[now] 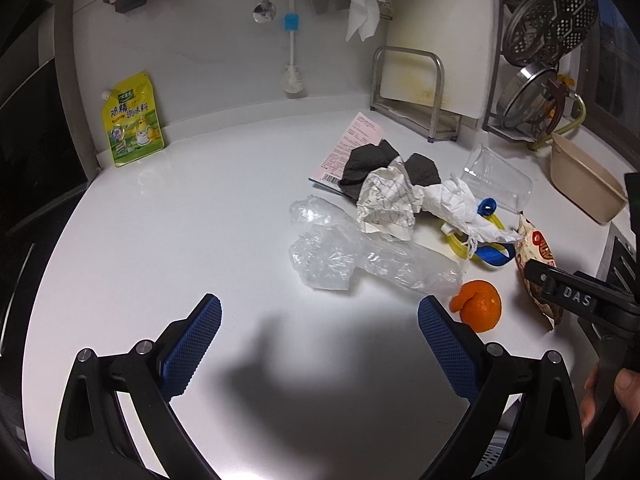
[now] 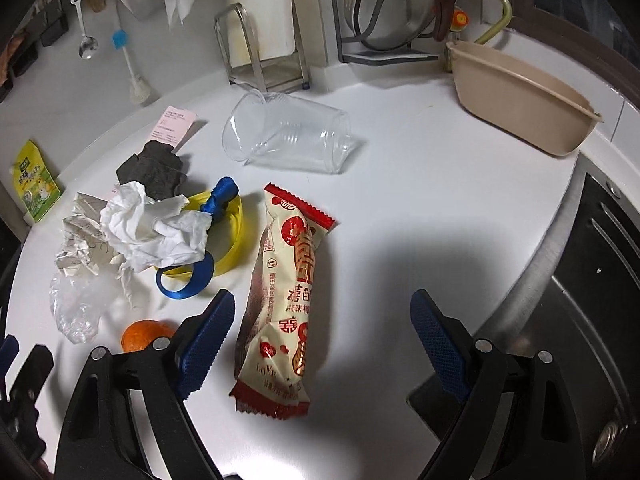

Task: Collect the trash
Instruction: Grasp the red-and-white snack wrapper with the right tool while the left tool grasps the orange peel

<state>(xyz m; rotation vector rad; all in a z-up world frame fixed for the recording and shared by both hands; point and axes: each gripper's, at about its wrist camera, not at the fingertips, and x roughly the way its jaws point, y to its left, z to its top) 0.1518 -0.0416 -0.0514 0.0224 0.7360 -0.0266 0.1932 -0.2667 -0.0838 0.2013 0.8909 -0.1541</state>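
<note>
Right gripper (image 2: 320, 336) spread wide, empty, straddling the cream-and-red plastic snack wrapper (image 2: 284, 292). Left gripper (image 1: 320, 340) also released; crumpled clear plastic bag (image 1: 360, 256) ahead, orange peel (image 1: 478, 304) just beside its right finger.

The right tongs (image 2: 322, 326) stand wide apart over the white tabletop (image 2: 420, 184), low in the frame, holding nothing. Between their blue pads (image 2: 208, 344) lies a cream and red snack wrapper (image 2: 286, 288), its lower end nearest the camera, touching neither pad. Upper middle, a clear plastic cup (image 2: 286, 136) lies on its side. Left of centre sits a heap: crumpled white tissue (image 2: 154, 228) over a yellow band (image 2: 236, 232) and a blue ribbon loop (image 2: 188, 284), with dark cloth (image 2: 154, 168) behind. A tangerine (image 2: 140, 334) shows just left of the left pad. A beige basin (image 2: 520, 100) rests upper right.
</note>
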